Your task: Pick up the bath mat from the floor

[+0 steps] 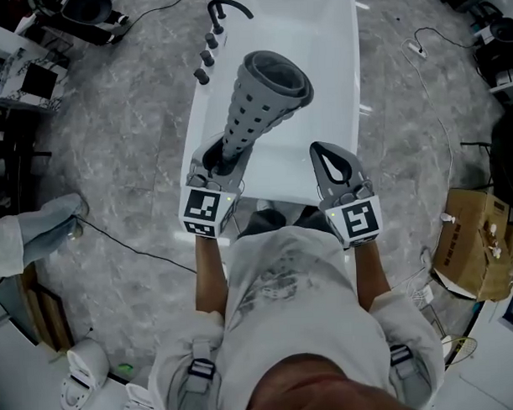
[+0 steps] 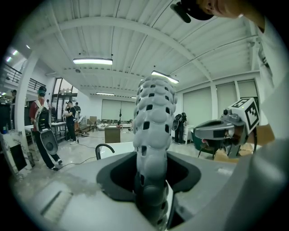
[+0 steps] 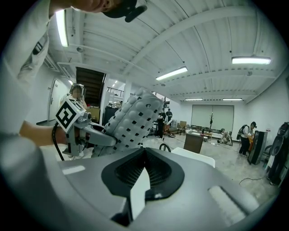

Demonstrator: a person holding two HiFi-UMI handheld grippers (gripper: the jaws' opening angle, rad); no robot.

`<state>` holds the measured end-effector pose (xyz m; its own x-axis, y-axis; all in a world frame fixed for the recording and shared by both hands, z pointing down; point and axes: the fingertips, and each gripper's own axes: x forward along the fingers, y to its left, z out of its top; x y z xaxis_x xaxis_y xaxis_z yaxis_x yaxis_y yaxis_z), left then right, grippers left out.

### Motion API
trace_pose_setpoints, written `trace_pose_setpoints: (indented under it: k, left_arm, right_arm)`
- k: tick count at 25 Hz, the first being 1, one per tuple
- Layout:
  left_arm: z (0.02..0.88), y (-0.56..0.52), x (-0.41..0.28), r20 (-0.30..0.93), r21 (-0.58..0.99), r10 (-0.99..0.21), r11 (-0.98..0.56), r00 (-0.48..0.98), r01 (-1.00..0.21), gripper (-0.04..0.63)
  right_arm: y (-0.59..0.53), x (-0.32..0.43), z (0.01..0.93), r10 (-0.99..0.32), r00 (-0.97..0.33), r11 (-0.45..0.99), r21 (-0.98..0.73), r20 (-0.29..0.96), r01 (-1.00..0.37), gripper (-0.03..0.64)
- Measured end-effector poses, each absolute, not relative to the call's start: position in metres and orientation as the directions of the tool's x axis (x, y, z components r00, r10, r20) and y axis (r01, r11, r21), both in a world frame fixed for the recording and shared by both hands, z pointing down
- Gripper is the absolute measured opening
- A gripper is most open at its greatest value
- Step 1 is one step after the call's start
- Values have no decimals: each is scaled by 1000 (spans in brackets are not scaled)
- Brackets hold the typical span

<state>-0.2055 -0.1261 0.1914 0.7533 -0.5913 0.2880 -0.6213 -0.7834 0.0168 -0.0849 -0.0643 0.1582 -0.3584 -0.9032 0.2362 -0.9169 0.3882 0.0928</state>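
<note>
The left gripper [image 1: 224, 161] pinches the narrow end of a rolled grey bath mat [image 1: 265, 94], its jaws pressed on the roll from both sides. The mat, dotted with holes, rises from the jaws as an upright, slightly tilted tube that widens to an open mouth at its top. It is off the floor [image 1: 127, 120] and, seen from the head view, stands in front of the near end of a white bathtub [image 1: 327, 54]. Just beside it, the right gripper [image 1: 319, 149] is pressed together with nothing between its jaws, its tips meeting in a closed loop. Both grippers point forward at about the same height, held out by a person in a light top. A dark faucet [image 1: 224, 6] curves over the tub's far end, and a cardboard box [image 1: 472, 243] sits on the marbled grey floor to the right
</note>
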Motion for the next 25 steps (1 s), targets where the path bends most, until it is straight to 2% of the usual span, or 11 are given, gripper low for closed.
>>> trace_pose_setpoints:
  k: [13,25]
  left_arm:
    - [164,-104,-213,276,75,-563,-795,779,-602,178]
    - [141,-110,-211,232,48,-576,-798,784,-600,178]
  right_arm:
    - [-60,-104,131,-893,-401,426,96,205,-900,2]
    - [-67,-99,121,-893,-404,431,113,198,-895,2]
